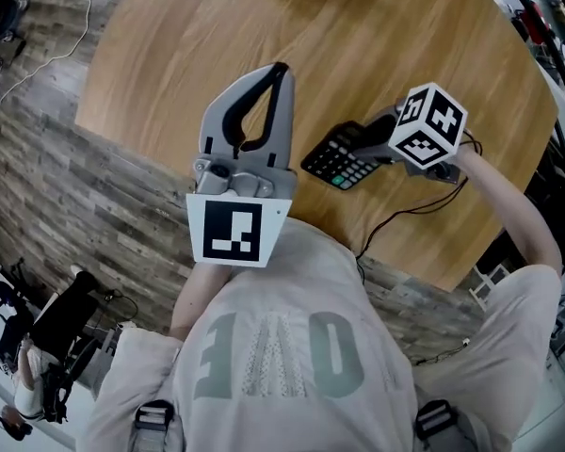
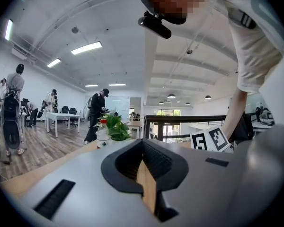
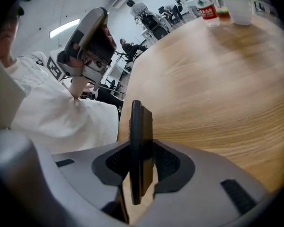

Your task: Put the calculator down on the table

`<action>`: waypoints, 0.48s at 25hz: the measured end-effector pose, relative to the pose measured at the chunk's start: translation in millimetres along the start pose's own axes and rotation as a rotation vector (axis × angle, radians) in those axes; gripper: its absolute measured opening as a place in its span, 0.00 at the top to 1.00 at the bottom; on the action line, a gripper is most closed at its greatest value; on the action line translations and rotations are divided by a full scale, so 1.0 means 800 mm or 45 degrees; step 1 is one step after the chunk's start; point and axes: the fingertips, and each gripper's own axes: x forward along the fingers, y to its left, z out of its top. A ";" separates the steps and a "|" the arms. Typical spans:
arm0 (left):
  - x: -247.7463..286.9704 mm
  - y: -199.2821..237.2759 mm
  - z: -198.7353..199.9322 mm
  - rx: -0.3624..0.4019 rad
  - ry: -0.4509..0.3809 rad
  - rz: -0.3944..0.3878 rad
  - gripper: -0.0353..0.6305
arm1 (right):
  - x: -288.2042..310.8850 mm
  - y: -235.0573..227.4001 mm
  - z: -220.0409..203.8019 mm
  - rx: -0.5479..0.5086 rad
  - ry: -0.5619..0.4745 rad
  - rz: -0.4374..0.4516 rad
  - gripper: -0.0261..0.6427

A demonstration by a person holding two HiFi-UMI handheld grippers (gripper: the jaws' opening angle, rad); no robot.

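Note:
A black calculator (image 1: 342,159) with white and teal keys hangs over the near part of the round wooden table (image 1: 264,26), and my right gripper (image 1: 363,147) is shut on its right end. In the right gripper view the calculator (image 3: 140,150) stands edge-on, clamped between the two jaws, with the table top (image 3: 208,79) beyond it. Whether it touches the wood I cannot tell. My left gripper (image 1: 281,70) is left of the calculator, pointing away from me over the table edge, shut and holding nothing. In its own view the left gripper (image 2: 143,148) has only a thin slit between its jaws.
A potted plant (image 3: 239,4) and a plastic bottle (image 3: 208,6) stand at the table's far edge; both plant (image 2: 112,126) and bottle (image 2: 102,135) also show in the left gripper view. A black cable (image 1: 405,210) trails from the right gripper. Several people stand across the room.

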 end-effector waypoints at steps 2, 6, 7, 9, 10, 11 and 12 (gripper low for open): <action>0.001 0.000 -0.002 0.012 0.018 -0.003 0.93 | 0.006 -0.004 -0.001 0.016 0.027 0.056 0.78; 0.008 0.001 -0.008 0.016 0.033 -0.010 0.93 | 0.012 -0.015 -0.004 0.062 0.056 0.141 0.78; 0.010 0.002 -0.010 0.017 0.039 -0.012 0.93 | 0.014 -0.018 -0.004 0.073 0.063 0.162 0.78; 0.013 0.002 -0.015 0.019 0.047 -0.015 0.93 | 0.017 -0.023 -0.004 0.095 0.073 0.199 0.78; 0.014 0.003 -0.017 0.018 0.051 -0.017 0.93 | 0.019 -0.025 -0.004 0.109 0.074 0.213 0.78; 0.014 0.003 -0.019 0.017 0.055 -0.019 0.93 | 0.021 -0.027 -0.003 0.126 0.073 0.224 0.78; 0.015 0.004 -0.021 0.014 0.060 -0.022 0.93 | 0.023 -0.029 -0.003 0.147 0.071 0.235 0.78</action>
